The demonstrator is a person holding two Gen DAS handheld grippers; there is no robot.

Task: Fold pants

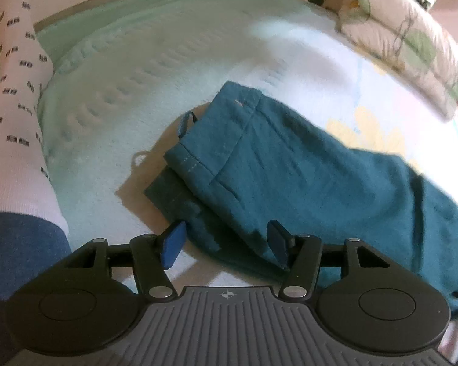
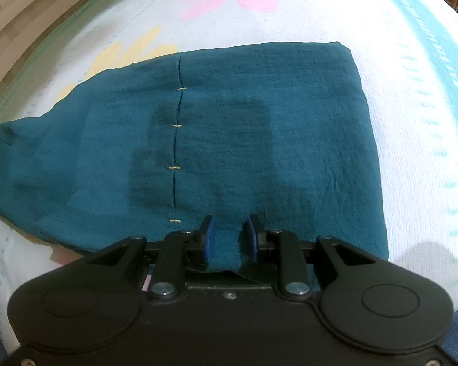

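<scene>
No legible text, labels or numbers anywhere.

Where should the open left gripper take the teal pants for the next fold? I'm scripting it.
Probably the stitched hem corner of the pants, approached from the bedspread side: that edge lies free and layered, just beyond the open left gripper.

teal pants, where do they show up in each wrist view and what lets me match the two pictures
Left wrist view: the teal pants lie centre to right, hem end at centre left, the open left gripper over their near edge.
Right wrist view: the pants fill the middle, near edge pinched in the right gripper.
Shared landmark: the yellow flower print on the bedspread, at the pants' far edge.
</scene>
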